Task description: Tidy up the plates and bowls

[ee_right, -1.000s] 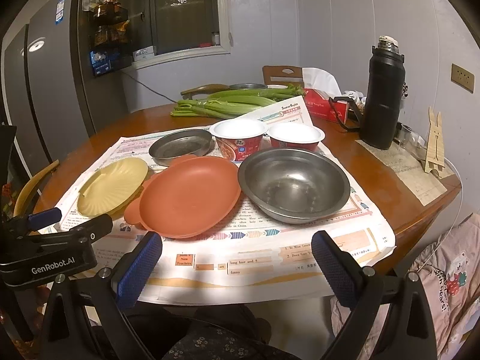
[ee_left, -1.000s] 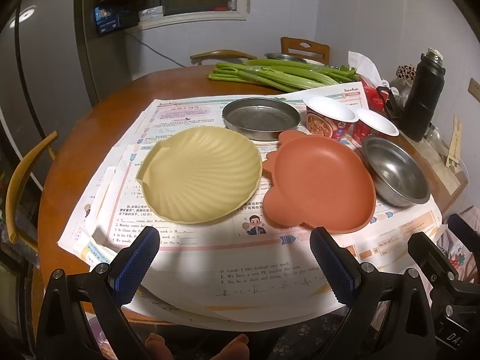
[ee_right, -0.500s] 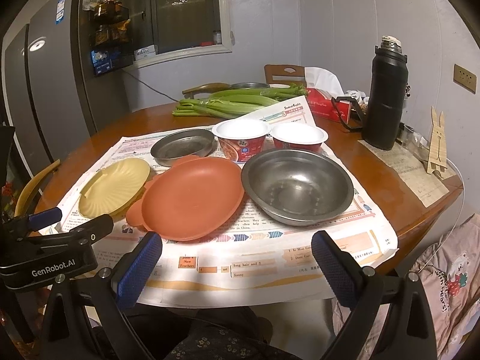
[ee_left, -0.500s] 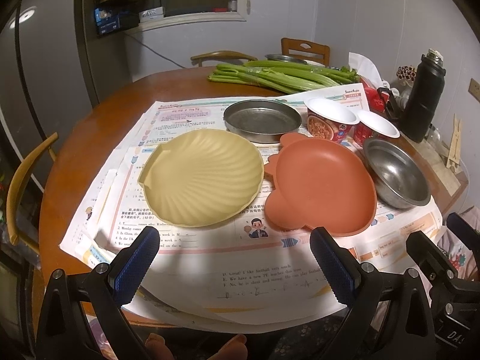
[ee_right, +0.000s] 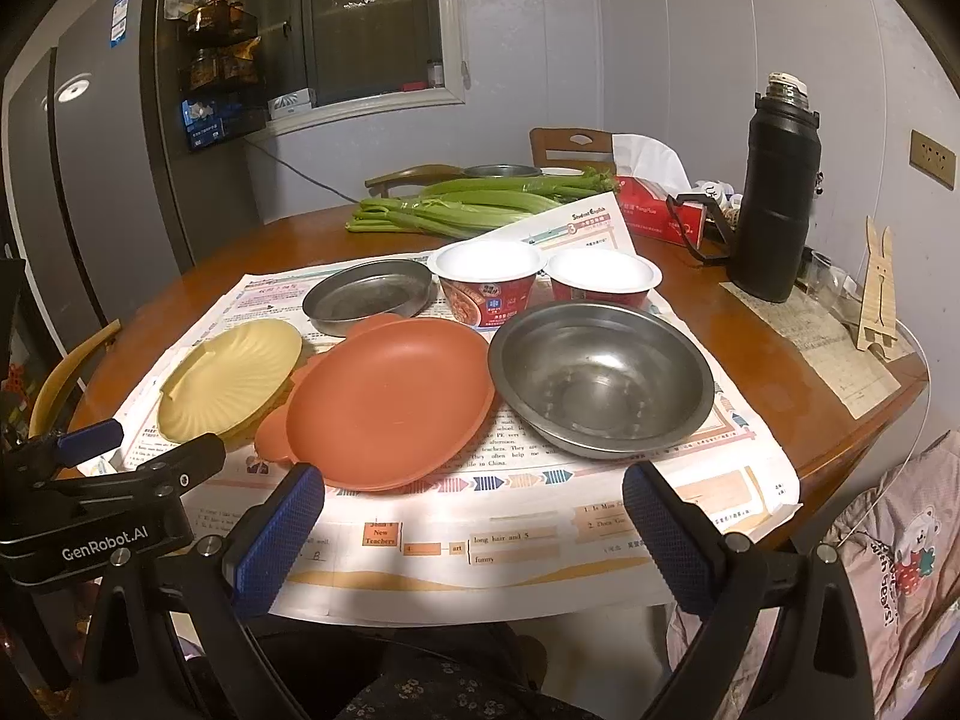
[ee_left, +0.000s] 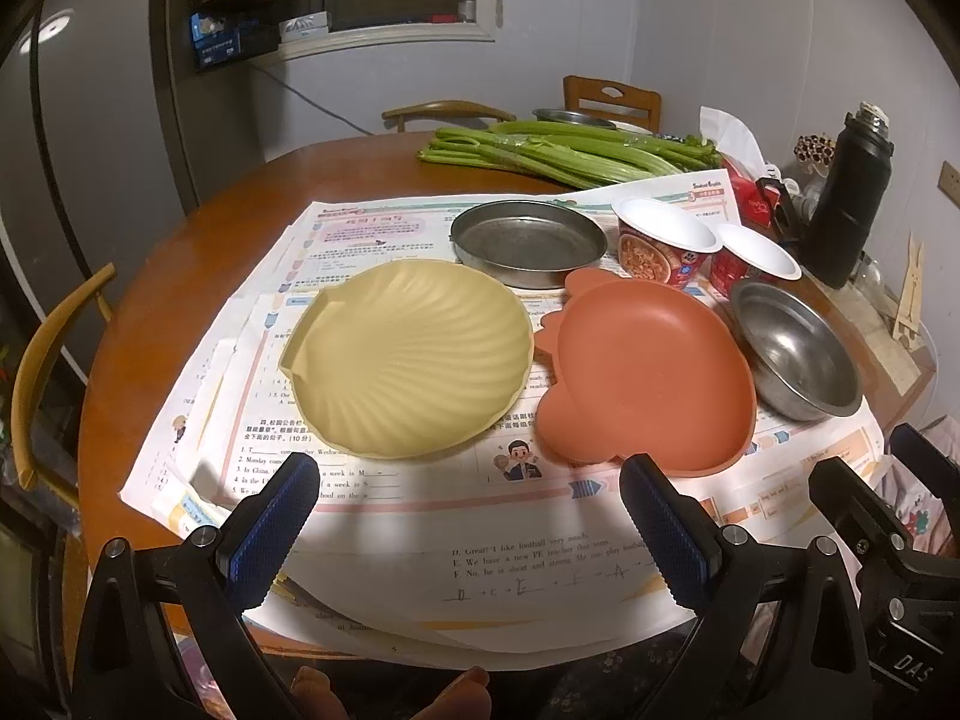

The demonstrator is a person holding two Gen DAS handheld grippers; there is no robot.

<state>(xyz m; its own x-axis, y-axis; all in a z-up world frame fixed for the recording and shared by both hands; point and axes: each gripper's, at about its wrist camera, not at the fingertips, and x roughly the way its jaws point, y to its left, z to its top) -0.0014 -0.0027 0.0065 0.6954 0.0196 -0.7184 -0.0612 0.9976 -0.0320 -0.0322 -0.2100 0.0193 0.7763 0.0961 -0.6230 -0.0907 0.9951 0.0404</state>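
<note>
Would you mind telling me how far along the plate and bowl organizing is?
Nothing looks done: the yellow shell plate, orange plate, steel bowl and steel pan lie separately. Nothing is in hand; the left hand-held gripper and right hand-held gripper are open. All stacking remains.

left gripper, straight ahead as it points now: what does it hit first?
Probably the yellow shell plate: the open left gripper sits above the paper, aimed mostly at that plate's near rim. Depth is uncertain.

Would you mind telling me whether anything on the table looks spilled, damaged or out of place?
Nothing looks spilled or broken. The yellow plate, orange plate, steel bowl, steel pan and two cups sit upright on the papers. The only stray item is the celery, lying bare on the table behind them.
</note>
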